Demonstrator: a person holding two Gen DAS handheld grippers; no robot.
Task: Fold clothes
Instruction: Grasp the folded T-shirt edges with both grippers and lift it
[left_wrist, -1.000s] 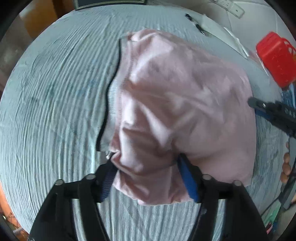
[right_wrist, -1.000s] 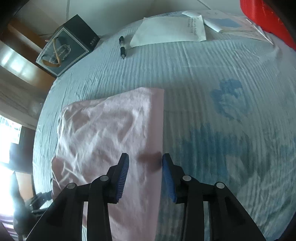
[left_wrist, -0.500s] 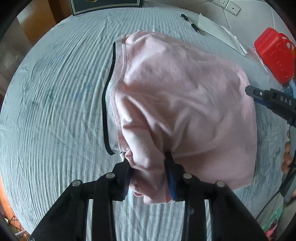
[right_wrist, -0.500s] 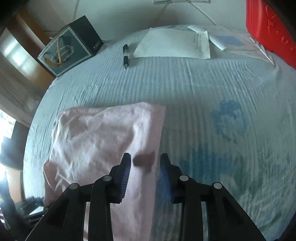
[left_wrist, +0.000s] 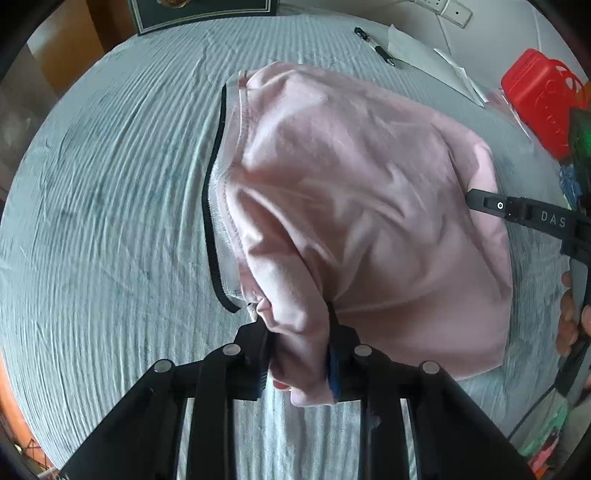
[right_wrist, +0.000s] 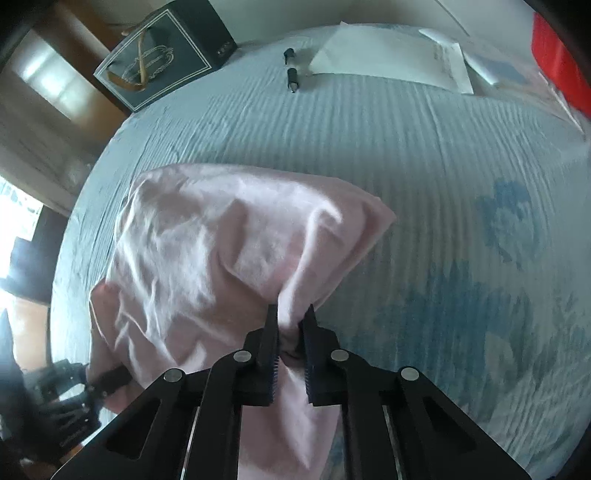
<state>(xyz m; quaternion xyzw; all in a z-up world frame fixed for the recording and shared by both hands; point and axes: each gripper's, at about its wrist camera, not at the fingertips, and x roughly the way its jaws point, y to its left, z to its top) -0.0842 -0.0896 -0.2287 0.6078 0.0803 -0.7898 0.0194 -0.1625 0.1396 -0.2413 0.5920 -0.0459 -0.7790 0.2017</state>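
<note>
A pale pink garment (left_wrist: 362, 206) with a grey and black trimmed edge (left_wrist: 214, 206) lies partly folded on the light blue striped bedspread (left_wrist: 103, 206). My left gripper (left_wrist: 299, 350) is shut on a bunched near corner of it and holds it lifted. My right gripper (right_wrist: 290, 325) is shut on the garment's (right_wrist: 207, 258) near right edge, pulling the cloth up into a ridge. The right gripper also shows in the left wrist view (left_wrist: 517, 212), at the garment's right side. The left gripper shows at the lower left of the right wrist view (right_wrist: 92, 380).
A red plastic basket (left_wrist: 539, 99) stands at the far right. White papers (right_wrist: 391, 62) and a black pen (right_wrist: 291, 74) lie at the far side of the bed. A dark framed box (right_wrist: 162, 62) stands at the far left corner.
Both grippers have closed on the pink garment: the left on the near corner, the right on the near right edge. The cloth has lifted and bunched up.
</note>
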